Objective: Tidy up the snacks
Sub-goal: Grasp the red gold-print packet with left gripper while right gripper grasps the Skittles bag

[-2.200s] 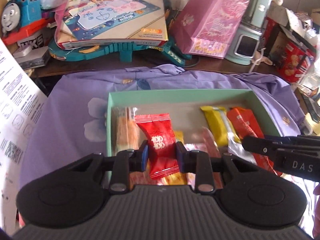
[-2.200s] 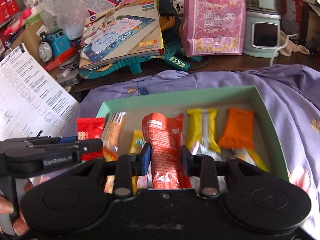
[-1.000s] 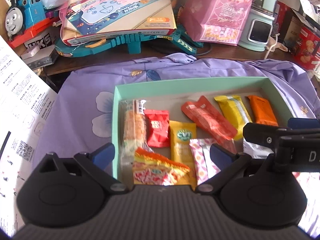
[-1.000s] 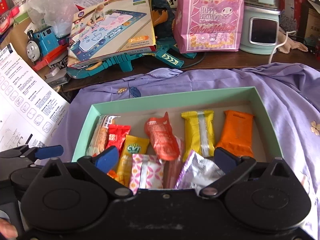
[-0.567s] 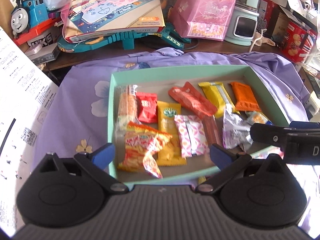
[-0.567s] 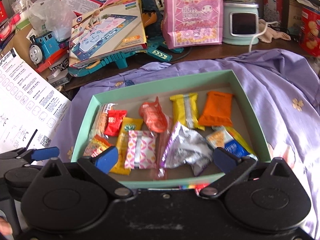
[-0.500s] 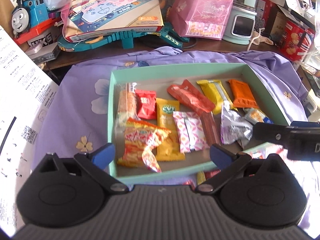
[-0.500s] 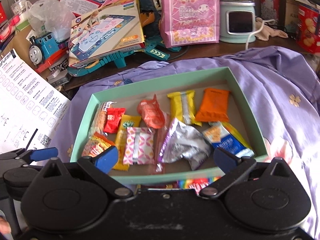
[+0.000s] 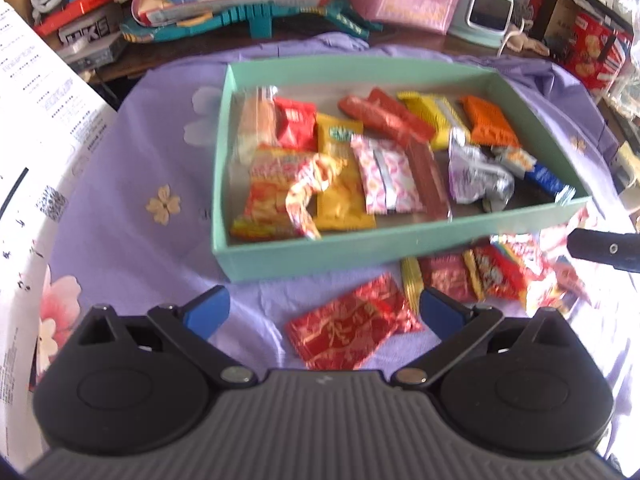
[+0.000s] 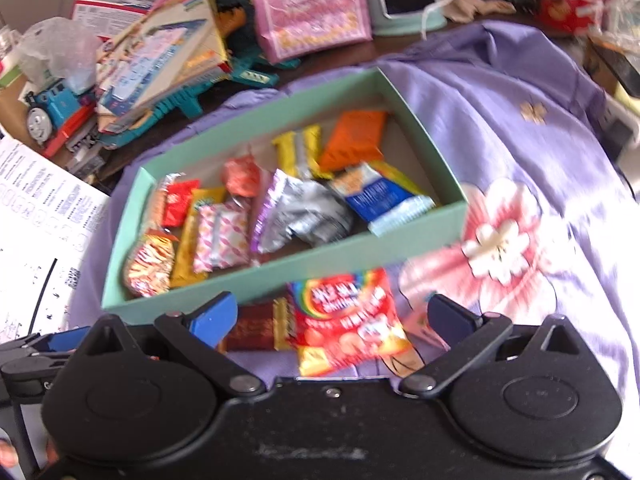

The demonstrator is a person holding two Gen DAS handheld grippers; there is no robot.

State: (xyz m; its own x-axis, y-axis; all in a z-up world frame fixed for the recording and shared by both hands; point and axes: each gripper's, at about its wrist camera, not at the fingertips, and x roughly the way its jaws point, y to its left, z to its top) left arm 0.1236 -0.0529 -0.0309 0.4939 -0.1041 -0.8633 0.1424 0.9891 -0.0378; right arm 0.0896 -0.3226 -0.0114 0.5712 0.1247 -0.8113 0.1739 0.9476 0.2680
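Snacks outside the green box (image 9: 400,246): a red-and-gold packet (image 9: 352,334) lies on the purple cloth (image 9: 120,248) between the spread, empty jaws of my left gripper (image 9: 325,306). My right gripper (image 10: 332,316), likewise spread and empty, frames a rainbow-striped red packet (image 10: 344,314) just beside the box's near wall. Only the right view shows a dark red bar (image 10: 252,328) beside that packet and the blue packet (image 10: 378,198) plainly. Lettering on the packets is too blurred to read.
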